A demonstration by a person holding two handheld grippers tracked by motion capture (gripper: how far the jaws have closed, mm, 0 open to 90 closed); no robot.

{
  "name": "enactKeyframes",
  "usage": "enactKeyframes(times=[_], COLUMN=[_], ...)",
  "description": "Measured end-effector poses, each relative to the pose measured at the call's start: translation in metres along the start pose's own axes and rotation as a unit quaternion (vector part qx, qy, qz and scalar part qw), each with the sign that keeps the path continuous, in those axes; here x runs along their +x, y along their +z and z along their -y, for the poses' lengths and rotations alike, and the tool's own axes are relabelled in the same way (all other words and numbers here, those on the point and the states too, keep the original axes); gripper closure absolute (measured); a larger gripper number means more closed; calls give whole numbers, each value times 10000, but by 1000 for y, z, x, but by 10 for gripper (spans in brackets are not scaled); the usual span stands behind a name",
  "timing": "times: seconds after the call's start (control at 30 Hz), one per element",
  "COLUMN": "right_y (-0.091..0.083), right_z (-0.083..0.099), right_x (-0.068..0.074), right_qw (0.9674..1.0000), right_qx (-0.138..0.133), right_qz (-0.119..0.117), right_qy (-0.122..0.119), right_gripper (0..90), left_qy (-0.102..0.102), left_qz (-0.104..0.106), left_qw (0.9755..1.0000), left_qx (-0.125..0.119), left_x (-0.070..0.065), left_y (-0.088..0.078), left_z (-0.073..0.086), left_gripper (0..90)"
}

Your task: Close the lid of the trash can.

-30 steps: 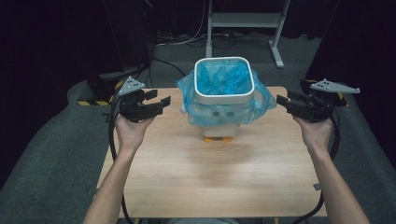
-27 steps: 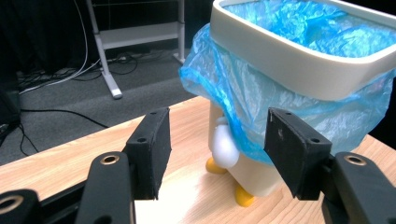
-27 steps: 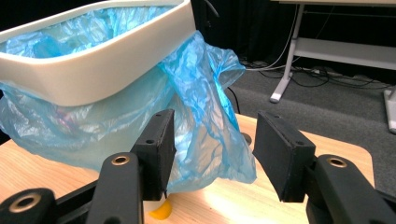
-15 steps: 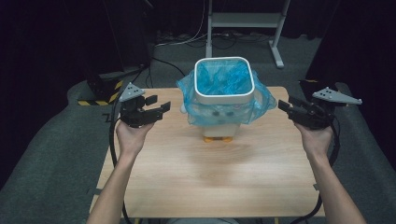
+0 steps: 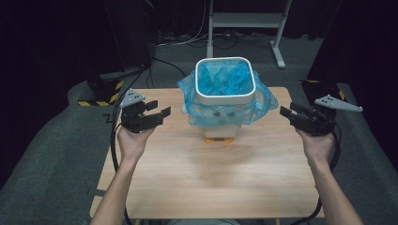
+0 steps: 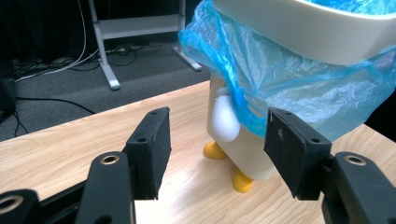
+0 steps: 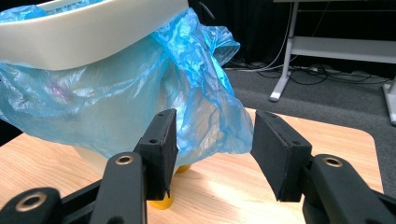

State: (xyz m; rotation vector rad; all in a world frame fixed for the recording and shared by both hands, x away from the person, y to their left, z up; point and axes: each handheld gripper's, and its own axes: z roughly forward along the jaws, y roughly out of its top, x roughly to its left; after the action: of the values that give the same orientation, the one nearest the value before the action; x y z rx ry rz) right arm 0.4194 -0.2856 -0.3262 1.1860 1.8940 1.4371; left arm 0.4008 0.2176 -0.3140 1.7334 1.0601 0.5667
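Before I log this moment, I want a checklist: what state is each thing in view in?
bin: upright on the table, standing on small yellow feet.
blue bag: lining the bin, edge folded out over the white rim and hanging loose.
left gripper: open, holding nothing, clear of the bin.
right gripper: open, holding nothing, clear of the bag.
table: bare wood in front of the bin.

Smooth, faintly glossy white plastic on the penguin-shaped waste bin (image 5: 220, 110); thin, crinkled, translucent blue plastic film for its liner bag (image 5: 225, 78). Pale matt wood grain across the rectangular table top (image 5: 211, 173). Matt black plastic, screw-studded, on the gripper jaws.
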Motion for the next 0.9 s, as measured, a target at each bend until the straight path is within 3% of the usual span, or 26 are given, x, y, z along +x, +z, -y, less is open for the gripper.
enactKeyframes(times=[0.9], right_y=[8], right_z=[32], right_x=[-3], right_qw=[9998], right_qx=[152], right_qz=[72], right_qy=[135], right_gripper=[499], left_qy=[-32], left_qz=[-92], left_qw=[9998], left_qx=[151], left_x=[-1], left_y=[10], left_z=[19], left_gripper=[408])
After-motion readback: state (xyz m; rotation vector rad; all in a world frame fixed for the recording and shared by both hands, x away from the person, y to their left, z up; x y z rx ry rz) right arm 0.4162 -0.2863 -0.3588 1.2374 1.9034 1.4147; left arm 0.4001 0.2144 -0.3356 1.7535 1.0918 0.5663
